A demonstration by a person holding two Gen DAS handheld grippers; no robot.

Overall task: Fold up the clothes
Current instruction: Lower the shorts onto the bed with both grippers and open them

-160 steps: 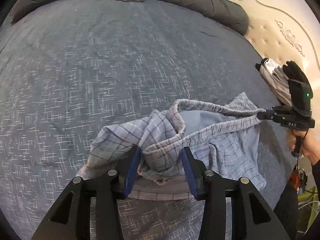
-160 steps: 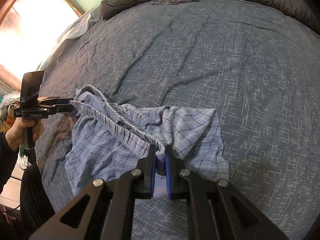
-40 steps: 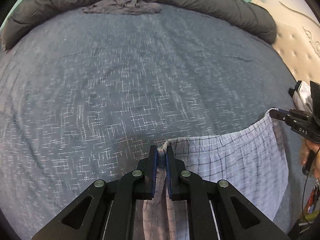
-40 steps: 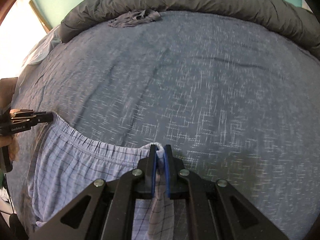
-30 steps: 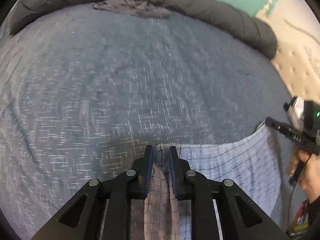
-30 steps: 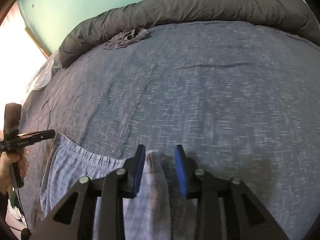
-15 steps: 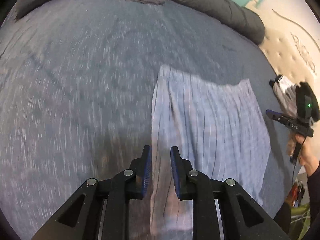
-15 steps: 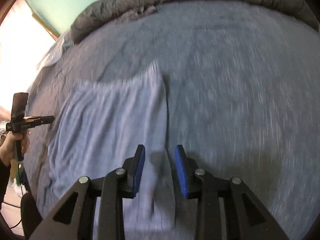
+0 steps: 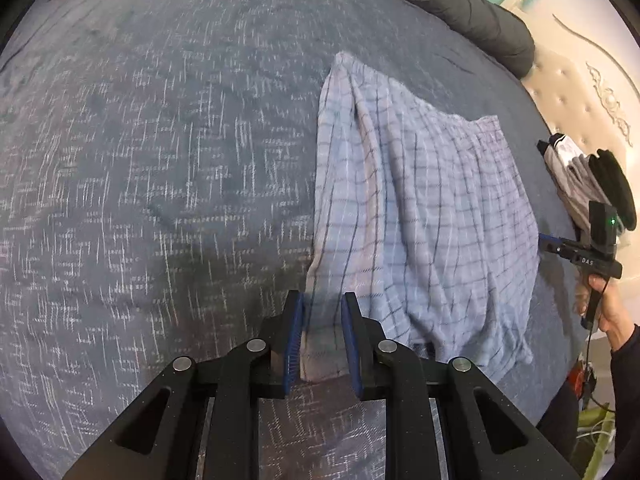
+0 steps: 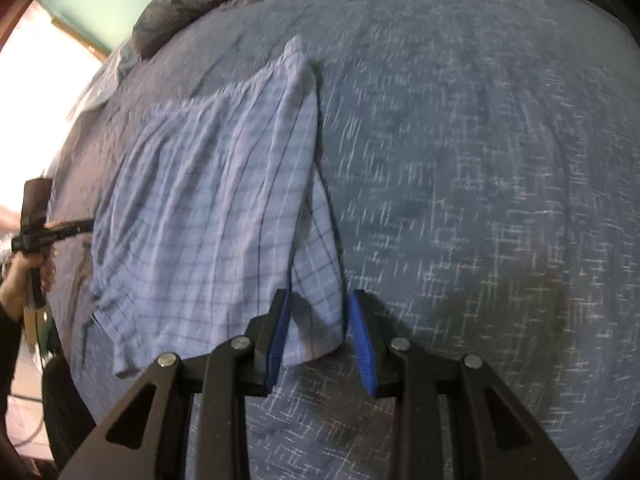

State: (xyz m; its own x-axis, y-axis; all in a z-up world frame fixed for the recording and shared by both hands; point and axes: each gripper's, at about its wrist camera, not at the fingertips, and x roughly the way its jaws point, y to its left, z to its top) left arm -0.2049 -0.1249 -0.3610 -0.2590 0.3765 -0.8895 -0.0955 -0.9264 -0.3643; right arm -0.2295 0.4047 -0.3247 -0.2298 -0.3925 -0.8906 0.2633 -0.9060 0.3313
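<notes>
The checked shorts lie spread out on the bed, w/ lots of little wrinkles and one long bump down the side.

The left gripper is open. Its blue pads sit apart, w/ one bottom corner of the shorts between them, not pinched. The rest of the shorts runs ahead of it and off to its right.

The right gripper is open too. Another bottom corner lies between its pads, and the shorts spread ahead and to its left.

Each gripper shows in the other's view, off at the far edge of the shorts.

What could go wrong, I think: the cloth is bumpy, so a fold now could trap the wrinkles & come out crooked. If the grippers close on just the top layer, the under layer may stay behind & bunch up. If one gripper grabs and the other slips off its corner, the shorts could twist.

A small pile of other clothes sits past the right gripper.
</notes>
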